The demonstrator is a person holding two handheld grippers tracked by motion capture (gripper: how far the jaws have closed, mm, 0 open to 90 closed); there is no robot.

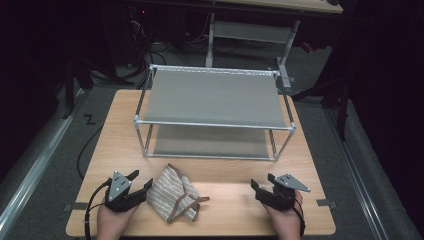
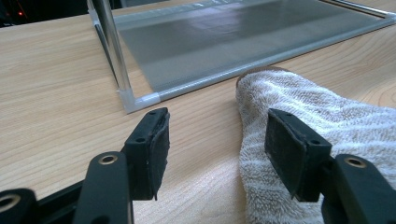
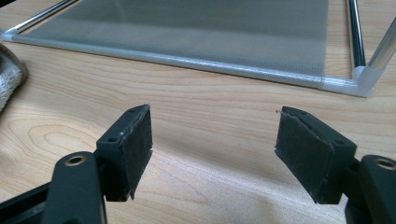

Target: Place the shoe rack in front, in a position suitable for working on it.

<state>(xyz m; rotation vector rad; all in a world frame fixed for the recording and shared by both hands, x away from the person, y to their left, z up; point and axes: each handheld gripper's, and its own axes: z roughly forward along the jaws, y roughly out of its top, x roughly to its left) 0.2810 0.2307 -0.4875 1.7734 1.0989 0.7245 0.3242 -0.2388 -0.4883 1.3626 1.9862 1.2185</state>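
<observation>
A striped beige towel (image 1: pixel 173 194) with brown trim lies crumpled on the wooden table (image 1: pixel 225 215) near its front edge. My left gripper (image 1: pixel 140 181) rests just left of it, open, its jaws apart over bare wood. In the left gripper view the towel (image 2: pixel 322 112) lies beside and behind the right-hand jaw, nothing between the pads (image 2: pixel 159 149). My right gripper (image 1: pixel 263 183) rests at the front right, open and empty. In the right gripper view its pads (image 3: pixel 140 144) stand wide over bare wood, and a corner of the towel (image 3: pixel 8 77) shows at far left.
A two-tier metal-frame shelf (image 1: pixel 214 95) with grey mesh panels stands on the back half of the table. Its lower tier (image 2: pixel 243 42) lies just beyond both grippers, with upright posts (image 2: pixel 112 51) at the corners. Dark floor and cables surround the table.
</observation>
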